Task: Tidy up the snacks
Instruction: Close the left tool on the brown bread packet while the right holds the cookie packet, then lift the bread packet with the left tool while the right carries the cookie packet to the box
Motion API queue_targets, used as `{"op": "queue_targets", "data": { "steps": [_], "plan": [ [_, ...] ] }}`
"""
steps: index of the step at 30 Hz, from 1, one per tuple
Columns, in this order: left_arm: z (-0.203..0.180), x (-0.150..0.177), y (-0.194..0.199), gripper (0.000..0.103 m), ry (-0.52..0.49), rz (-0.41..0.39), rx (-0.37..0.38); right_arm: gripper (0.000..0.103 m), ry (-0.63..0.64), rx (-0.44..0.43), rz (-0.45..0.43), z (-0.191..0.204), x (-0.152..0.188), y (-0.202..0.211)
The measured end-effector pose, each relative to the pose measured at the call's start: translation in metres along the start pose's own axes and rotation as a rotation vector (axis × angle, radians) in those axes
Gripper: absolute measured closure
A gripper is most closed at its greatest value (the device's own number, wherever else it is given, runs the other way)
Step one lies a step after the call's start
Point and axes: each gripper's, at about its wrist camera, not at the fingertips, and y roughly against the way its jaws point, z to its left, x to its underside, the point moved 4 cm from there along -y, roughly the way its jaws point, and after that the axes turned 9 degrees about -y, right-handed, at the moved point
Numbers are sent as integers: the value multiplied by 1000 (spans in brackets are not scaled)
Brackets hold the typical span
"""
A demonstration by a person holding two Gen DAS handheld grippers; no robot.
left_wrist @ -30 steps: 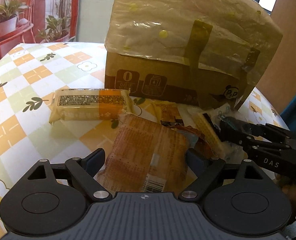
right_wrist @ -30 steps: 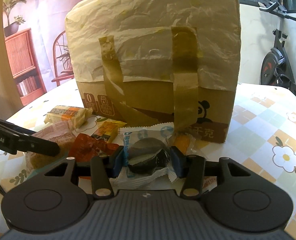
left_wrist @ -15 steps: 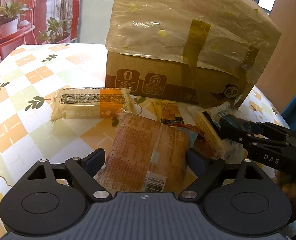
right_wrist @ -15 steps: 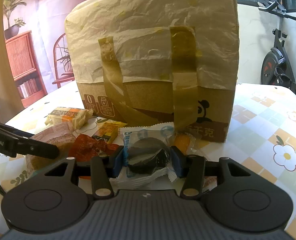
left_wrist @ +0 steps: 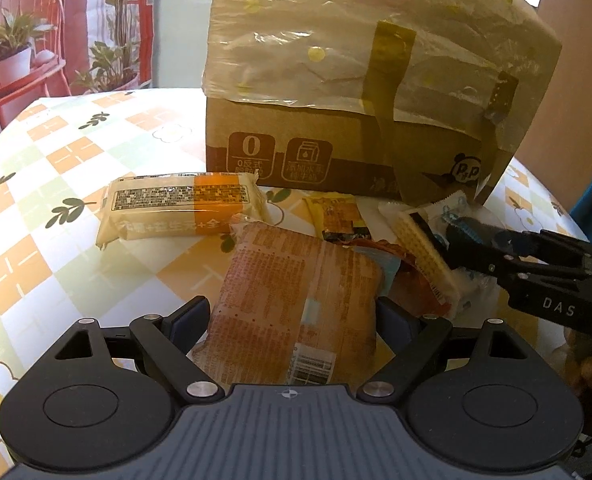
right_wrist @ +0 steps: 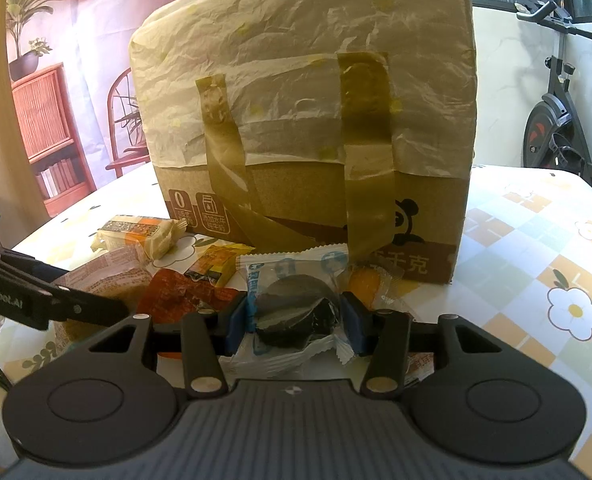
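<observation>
Snacks lie heaped on a checked tablecloth (left_wrist: 56,184) before a taped cardboard box (right_wrist: 307,128), as both claws clamp packets at once: the right gripper (right_wrist: 294,322) pinches a clear packet with a dark round biscuit (right_wrist: 292,312), the left gripper (left_wrist: 292,320) spans a wide brown-printed packet (left_wrist: 296,304), pads at its edges. Picking appears under way; the next move likely calls for lifting each clear of the pile and into the box. An orange-and-cream bar (left_wrist: 184,208) rests just beside.

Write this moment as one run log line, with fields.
left tool: grips orange snack pack | right tool: grips dark cookie packet | taped box: behind
</observation>
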Motion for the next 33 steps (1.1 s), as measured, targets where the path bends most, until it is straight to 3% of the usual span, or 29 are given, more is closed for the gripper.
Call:
{"op": "queue_targets", "data": {
  "steps": [4, 15, 27, 33],
  "plan": [
    [3, 2, 5, 25, 28, -26, 18, 52, -4, -3, 0, 0, 0, 0],
    [20, 1, 20, 26, 92, -58, -19, 52, -5, -20, 0, -2, 0, 4],
    [37, -21, 55, 26, 128, -168, -55, 52, -4, -66, 9, 4, -4, 19],
    [37, -43, 73, 26, 109, -227, -38, 52, 2, -94, -26, 8, -15, 41]
  ]
}}
